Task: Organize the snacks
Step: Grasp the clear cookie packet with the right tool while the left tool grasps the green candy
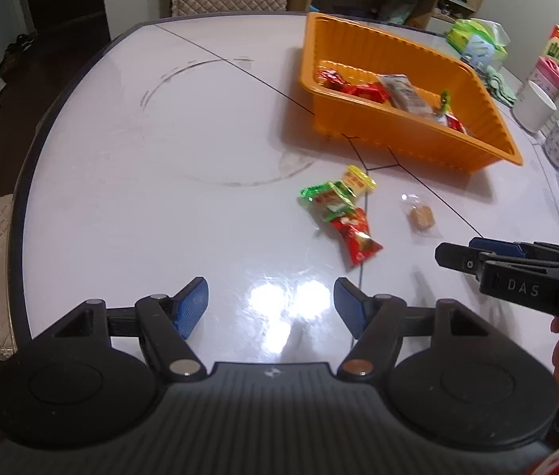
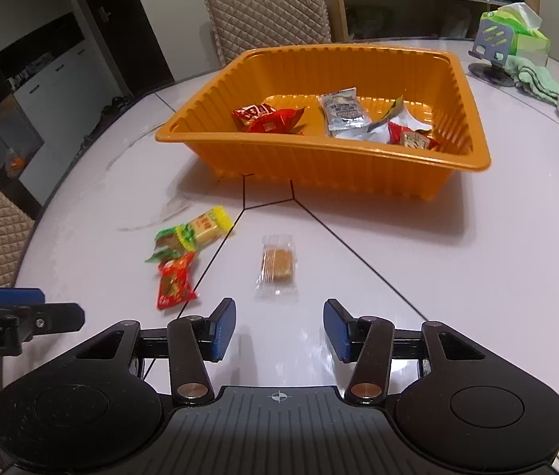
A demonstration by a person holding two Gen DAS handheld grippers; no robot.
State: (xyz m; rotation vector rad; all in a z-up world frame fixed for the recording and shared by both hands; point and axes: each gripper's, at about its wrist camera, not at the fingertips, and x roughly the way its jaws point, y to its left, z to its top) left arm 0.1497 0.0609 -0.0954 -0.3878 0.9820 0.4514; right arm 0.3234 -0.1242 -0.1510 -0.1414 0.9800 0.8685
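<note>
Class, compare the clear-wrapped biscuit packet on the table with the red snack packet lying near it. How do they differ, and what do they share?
The biscuit packet has a transparent wrapper showing the tan biscuit inside; the red snack packet is opaque and printed. The biscuit packet lies alone, while the red snack packet touches the green packet in a small cluster. The biscuit packet sits straight ahead of the right gripper; the red one is off to its left. Both lie flat outside the orange tray.

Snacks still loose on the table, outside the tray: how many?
4. The clear-wrapped biscuit lies alone ahead of the right gripper. Left of it sit a touching cluster: yellow packet, green packet, red packet. More may hide underneath.
</note>
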